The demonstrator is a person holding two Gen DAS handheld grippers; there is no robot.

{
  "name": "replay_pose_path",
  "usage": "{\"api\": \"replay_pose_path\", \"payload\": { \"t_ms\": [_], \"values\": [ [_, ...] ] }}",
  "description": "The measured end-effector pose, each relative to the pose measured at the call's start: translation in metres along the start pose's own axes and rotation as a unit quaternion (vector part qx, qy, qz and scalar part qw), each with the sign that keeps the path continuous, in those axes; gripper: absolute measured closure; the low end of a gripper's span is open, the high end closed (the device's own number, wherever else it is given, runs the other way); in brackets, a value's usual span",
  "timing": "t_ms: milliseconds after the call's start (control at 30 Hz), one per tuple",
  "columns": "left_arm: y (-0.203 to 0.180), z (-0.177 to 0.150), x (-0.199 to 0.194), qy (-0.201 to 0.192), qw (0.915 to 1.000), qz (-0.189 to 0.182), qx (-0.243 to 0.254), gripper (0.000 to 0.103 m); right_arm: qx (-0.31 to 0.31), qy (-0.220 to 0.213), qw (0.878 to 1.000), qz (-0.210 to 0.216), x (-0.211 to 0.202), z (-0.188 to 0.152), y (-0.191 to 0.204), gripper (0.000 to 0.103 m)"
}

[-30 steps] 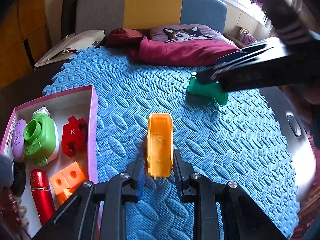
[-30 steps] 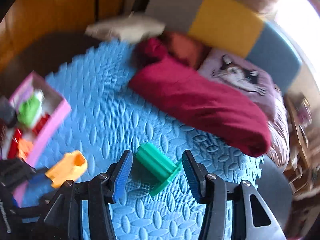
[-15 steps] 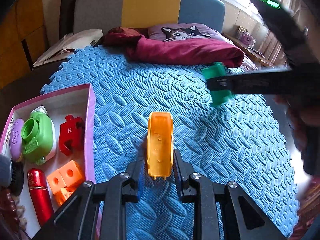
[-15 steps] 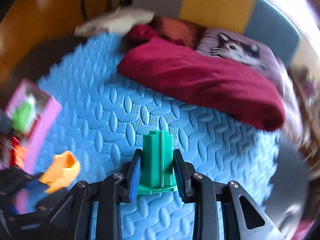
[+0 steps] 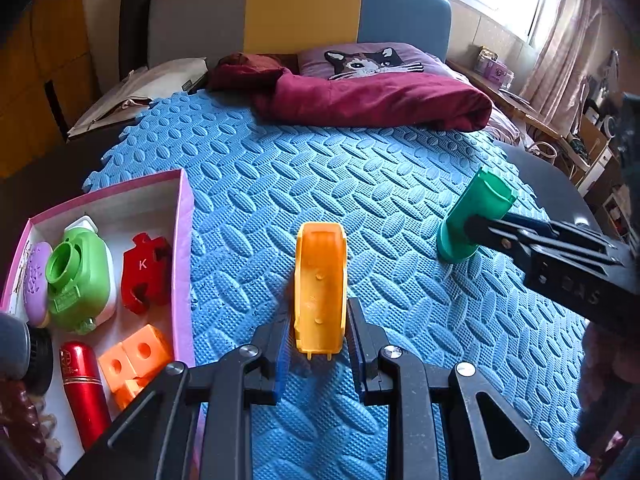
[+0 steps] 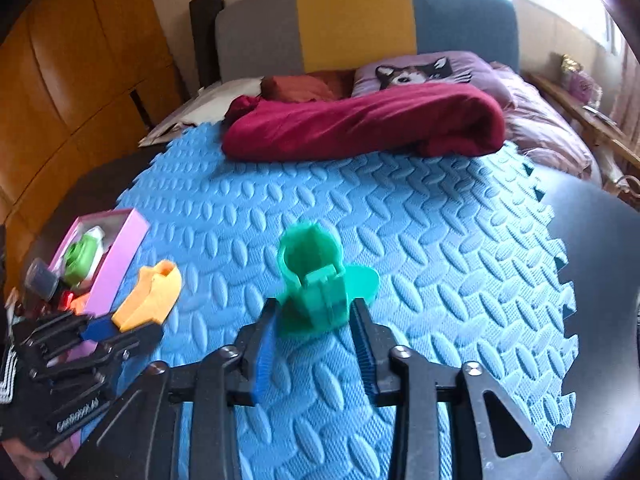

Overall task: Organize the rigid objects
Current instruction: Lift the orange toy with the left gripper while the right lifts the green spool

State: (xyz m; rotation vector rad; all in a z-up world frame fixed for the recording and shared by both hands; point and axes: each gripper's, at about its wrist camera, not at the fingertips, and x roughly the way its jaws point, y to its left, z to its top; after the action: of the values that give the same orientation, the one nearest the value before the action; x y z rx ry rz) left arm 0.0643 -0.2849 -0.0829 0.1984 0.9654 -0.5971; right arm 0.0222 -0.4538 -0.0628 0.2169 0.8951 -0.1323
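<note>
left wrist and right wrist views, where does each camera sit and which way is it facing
Left wrist: on the left hand-held gripper, looking down along its fingers at the orange piece it clamps; pink box at left.
Right wrist: on the right hand-held gripper, jaws opening around the upright green piece; a gloved hand shows at left.
Shared: blue foam mat, both pieces, red blanket.

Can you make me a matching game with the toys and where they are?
Things:
1. orange piece
2. green piece
3. red K piece
4. maroon blanket

Places:
A. in the pink box
B. between the right hand-held gripper's opening fingers
C. far end of the blue mat
D. in the left hand-held gripper

Pairs: 1-D, 2-B, 3-A, 4-C
</note>
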Motion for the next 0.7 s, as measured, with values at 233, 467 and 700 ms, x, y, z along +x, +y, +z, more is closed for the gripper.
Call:
{"api": "replay_pose_path", "payload": {
  "t_ms": [233, 467, 700],
  "values": [
    [0.005, 0.001, -0.005, -0.001, 0.9999, -0.01, -0.008, 0.078, 0.001, -0.022, 1.0, -0.014, 0.012, 0.006, 0.004, 0.072],
    [0.005, 0.002, -0.026, -0.024, 0.9996, -0.016, -0.006, 0.078, 0.045, -0.041, 0.998, 0.001, -0.012, -0.024, 0.006, 0.073],
    [0.006, -0.005, -0.042, -0.029, 0.9994, -0.019, 0.0, 0.078, 0.03, -0.059, 0.998, -0.009, -0.031, -0.055, 0.029, 0.073]
  ]
}}
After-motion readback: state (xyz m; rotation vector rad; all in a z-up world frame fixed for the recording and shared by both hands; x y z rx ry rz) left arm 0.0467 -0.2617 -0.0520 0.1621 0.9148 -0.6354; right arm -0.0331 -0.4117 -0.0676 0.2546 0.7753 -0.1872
